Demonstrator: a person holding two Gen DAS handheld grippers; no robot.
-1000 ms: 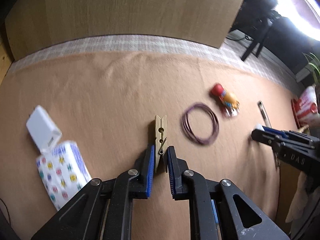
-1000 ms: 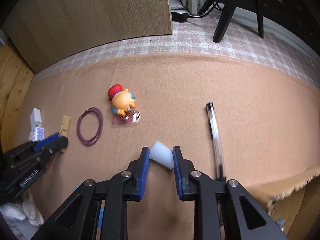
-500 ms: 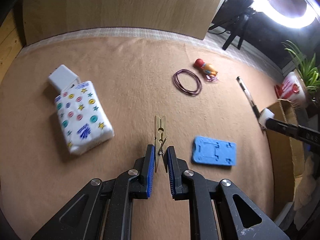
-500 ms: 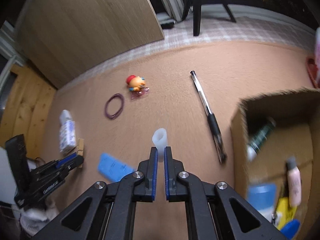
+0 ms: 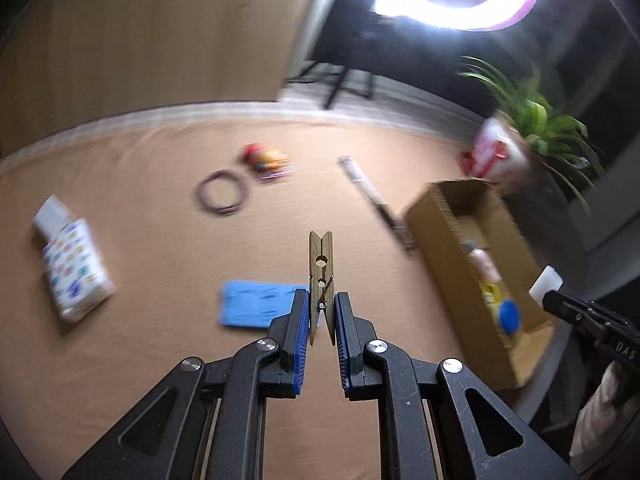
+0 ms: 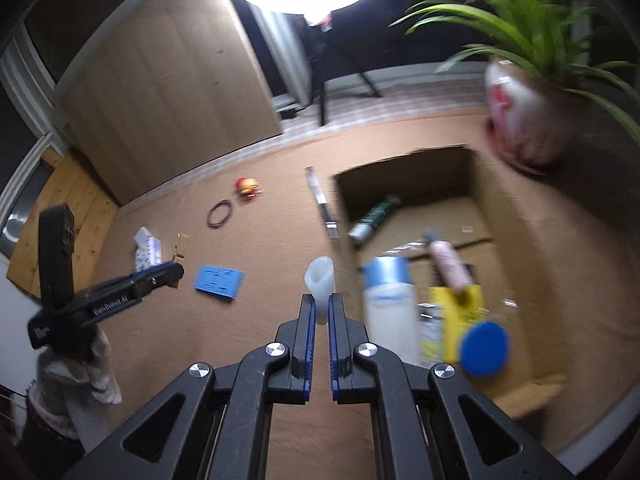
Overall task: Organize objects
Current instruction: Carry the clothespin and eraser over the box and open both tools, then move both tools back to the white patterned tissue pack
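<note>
My left gripper (image 5: 322,304) is shut on a wooden clothespin (image 5: 321,264), which it holds upright in the air above the tan cloth. My right gripper (image 6: 322,305) is shut on a small translucent white tube (image 6: 319,276), squeezed flat between its pads, just left of an open cardboard box (image 6: 516,216). The box (image 5: 448,248) holds several bottles and a blue-capped item. In the right wrist view the left gripper (image 6: 174,270) shows at the left with the clothespin (image 6: 181,246). In the left wrist view the right gripper (image 5: 548,298) shows at the right edge with the white tube (image 5: 545,282).
On the cloth lie a blue flat piece (image 5: 260,304), a patterned tissue pack (image 5: 74,262) with a white box (image 5: 50,216), a purple rubber band (image 5: 220,198), a small orange toy (image 5: 264,158) and a pen (image 5: 376,200). A potted plant (image 6: 528,120) stands behind the box.
Both grippers rose off the cloth and swung right toward the cardboard box, each carrying its object. The right gripper's jaws closed tight and flattened the white tube.
</note>
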